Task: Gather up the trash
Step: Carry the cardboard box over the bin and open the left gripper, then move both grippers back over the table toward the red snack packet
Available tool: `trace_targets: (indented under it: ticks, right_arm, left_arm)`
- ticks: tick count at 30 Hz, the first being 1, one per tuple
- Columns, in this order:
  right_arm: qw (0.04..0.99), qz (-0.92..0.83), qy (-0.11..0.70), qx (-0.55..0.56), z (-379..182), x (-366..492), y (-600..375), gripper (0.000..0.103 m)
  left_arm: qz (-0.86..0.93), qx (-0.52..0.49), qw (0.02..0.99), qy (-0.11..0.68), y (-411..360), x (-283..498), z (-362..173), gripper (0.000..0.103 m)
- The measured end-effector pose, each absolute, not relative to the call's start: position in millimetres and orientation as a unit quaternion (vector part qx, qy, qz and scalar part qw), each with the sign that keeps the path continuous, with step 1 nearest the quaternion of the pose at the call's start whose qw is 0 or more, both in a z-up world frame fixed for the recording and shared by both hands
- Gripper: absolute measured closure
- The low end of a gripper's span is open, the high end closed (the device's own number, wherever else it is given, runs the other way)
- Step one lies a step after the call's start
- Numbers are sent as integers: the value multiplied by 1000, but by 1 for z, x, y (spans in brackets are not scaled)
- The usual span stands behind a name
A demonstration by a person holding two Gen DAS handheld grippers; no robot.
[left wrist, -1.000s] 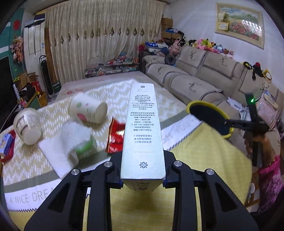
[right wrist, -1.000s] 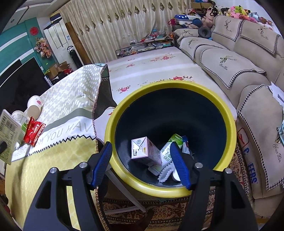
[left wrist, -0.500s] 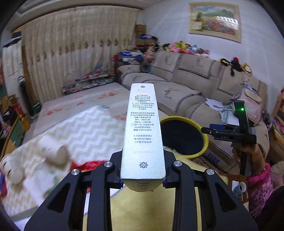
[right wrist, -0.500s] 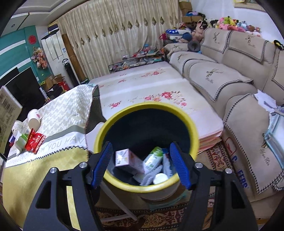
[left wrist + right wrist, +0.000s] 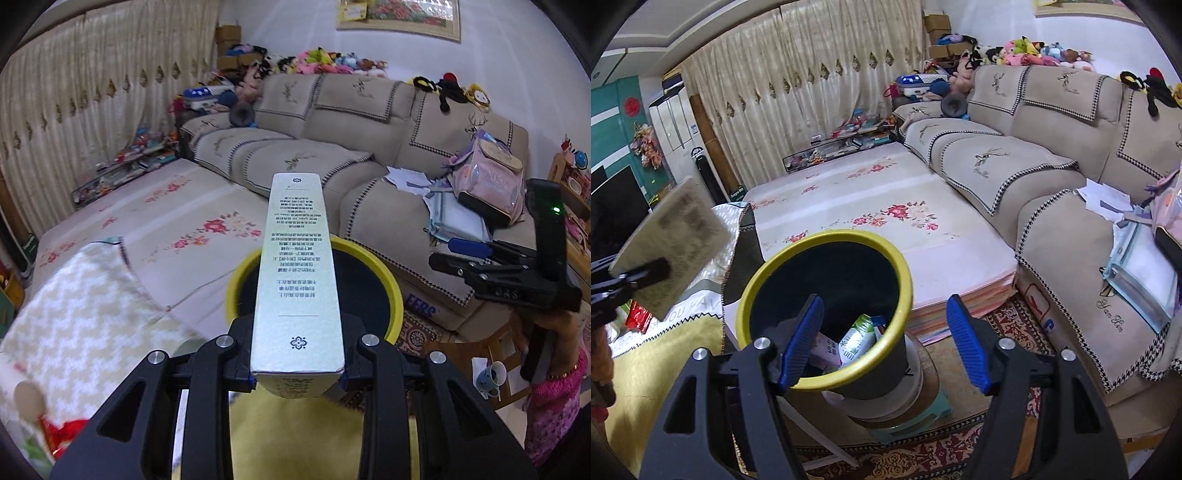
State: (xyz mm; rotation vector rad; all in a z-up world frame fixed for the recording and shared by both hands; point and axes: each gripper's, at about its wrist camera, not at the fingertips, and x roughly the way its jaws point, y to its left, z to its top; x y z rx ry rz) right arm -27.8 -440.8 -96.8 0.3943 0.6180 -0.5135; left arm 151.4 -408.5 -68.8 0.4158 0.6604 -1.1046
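The left gripper (image 5: 297, 373) clamps a long pale-green printed cardboard box (image 5: 295, 273) by its near end, the box reaching out over the yellow-rimmed black trash bin (image 5: 395, 295). The right gripper (image 5: 882, 343) stands open and empty beside the bin, where cartons (image 5: 855, 341) lie inside.

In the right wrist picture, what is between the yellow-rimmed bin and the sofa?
In the right wrist view, a low flowered mat lies between the bin and the sofa; patterned carpet shows at its near corner.
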Motion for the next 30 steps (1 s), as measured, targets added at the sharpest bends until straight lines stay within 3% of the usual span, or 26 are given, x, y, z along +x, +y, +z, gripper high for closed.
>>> trace_targets:
  ticks: [4,5,7,12,30]
  right_arm:
    - [900,-248,301,195,-99,-28,-443,37]
    - [900,-248,301,196,-99,-27,-442,37]
    - [900,-246,301,197,-99,-27,-441,37]
    - [903,-235,304,192,-98,-19,-433,37]
    - [923,-95,351,127,-89,69,-323,36]
  left_arm:
    - [-507,200,781,304,-443,153,-79,70]
    - [-501,198,788,299,-450,156,-81,61]
    - [-496,190,797,289,-455,160,-80,55]
    - [-479,164,820,268,-427,165,-62,55]
    - [-241,73,936,247,-112,192,-46,36]
